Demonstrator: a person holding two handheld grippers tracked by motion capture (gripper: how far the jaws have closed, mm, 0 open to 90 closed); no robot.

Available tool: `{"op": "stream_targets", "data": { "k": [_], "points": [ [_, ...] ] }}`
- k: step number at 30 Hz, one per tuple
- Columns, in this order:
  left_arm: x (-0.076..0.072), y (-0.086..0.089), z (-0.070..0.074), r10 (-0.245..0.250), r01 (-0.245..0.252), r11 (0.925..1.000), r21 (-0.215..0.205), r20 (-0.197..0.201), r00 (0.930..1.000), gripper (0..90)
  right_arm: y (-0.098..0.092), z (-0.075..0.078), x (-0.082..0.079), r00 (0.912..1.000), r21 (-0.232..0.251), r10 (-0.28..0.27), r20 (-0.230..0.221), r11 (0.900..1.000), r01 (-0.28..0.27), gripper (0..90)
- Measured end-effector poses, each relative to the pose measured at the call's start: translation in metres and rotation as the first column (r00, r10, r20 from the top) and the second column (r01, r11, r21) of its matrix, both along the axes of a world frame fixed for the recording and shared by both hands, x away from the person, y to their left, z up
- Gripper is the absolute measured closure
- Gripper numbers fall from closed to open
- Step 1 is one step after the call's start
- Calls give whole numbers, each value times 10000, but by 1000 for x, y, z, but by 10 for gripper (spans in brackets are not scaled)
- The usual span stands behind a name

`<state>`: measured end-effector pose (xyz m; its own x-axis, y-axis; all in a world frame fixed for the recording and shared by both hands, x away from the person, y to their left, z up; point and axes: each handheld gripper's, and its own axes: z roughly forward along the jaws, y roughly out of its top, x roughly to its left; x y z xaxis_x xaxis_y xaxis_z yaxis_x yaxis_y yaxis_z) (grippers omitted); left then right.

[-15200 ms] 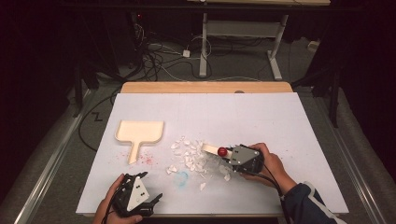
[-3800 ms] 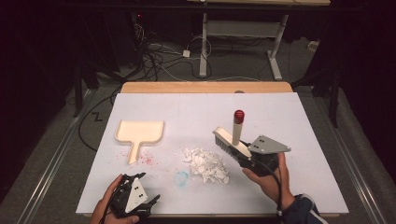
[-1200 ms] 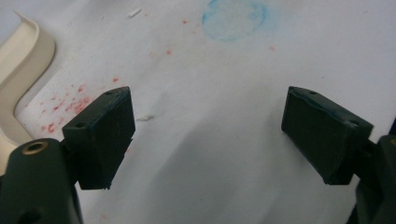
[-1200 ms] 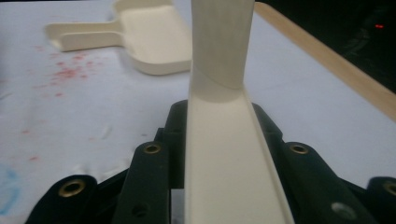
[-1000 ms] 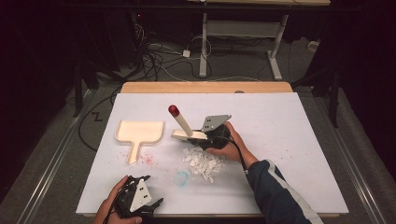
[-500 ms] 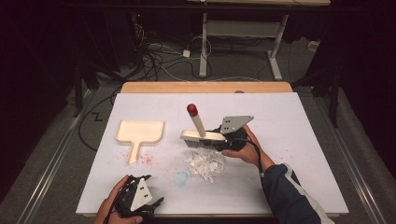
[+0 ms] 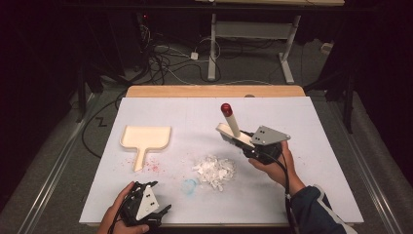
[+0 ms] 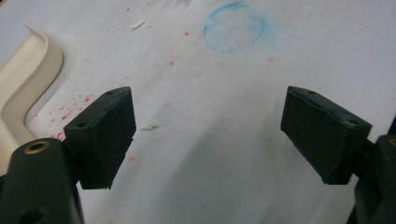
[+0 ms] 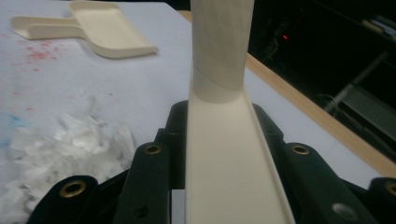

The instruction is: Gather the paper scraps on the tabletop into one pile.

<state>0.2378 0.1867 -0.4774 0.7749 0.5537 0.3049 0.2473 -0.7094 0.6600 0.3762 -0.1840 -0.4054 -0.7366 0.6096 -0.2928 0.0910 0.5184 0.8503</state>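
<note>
The work in hand is sweeping paper scraps into a dustpan, and it looks about half done. The scraps (image 7: 214, 170) already lie gathered in one tight white pile near the middle of the worktop (image 7: 311, 126), which I take as the landmark; a few stray flecks show in the left gripper view, on the near side of the pile.

The right hand-held gripper (image 7: 243, 144) hangs just beyond and to the right of the pile, its jaws pressed onto the flat back of the brush (image 7: 233, 127). The brush is clear of the worktop, its red-tipped handle slanting up and away from the pile. In the right gripper view the pile sits to the left of the brush (image 9: 224, 154).

The dustpan (image 7: 145, 139) lies well to the left of the pile, mouth facing away from the person, handle toward them, and not touching the scraps. It looks empty.

The left hand-held gripper (image 7: 146, 204) rests near the front edge, on the near left of the pile, jaws spread wide with nothing between them.

What is left, by my reading: bring the dustpan to the pile, likely with the left hand-held gripper, then brush the scraps in.
</note>
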Motion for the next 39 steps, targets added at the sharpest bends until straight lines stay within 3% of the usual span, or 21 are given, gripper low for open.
{"op": "stream_targets", "data": {
  "k": [2,6,12,17,21,24,29,35,39],
  "points": [
    [-1,-1,0,-43,42,10000,26,31,10000,168,-7,-12,-2,9961,261,-870,-150,9958,874,677],
    [-1,-1,0,-68,68,10000,27,55,10000,168,-7,-35,-9,9807,288,-1931,-310,9806,1940,678],
    [-1,-2,0,-167,167,9998,112,11,9999,168,19,-50,-27,9720,1015,-2255,-666,9675,2315,676],
    [-1,-2,0,-135,135,9999,35,-13,9999,168,45,-57,-43,9792,1453,-1969,-494,9685,2021,677],
    [-1,-2,0,-165,165,9998,93,15,9999,168,69,-59,-50,9842,1550,-1712,-446,9721,1761,677],
    [-1,-1,0,-168,168,9998,68,15,9999,168,76,-57,-52,9874,1519,-1572,-168,9757,1580,678],
    [-2,1,0,-134,134,9999,56,-1,9999,168,64,-48,-47,9838,1779,-1780,-210,9676,1789,677],
    [-2,0,0,-116,116,9999,97,-13,9999,168,43,-29,-46,9860,2246,-1661,-126,9604,1647,677],
    [-3,-1,0,-101,101,9999,101,13,9999,168,28,-15,-46,9896,2322,-1429,-133,9622,1421,677]
  ]
}}
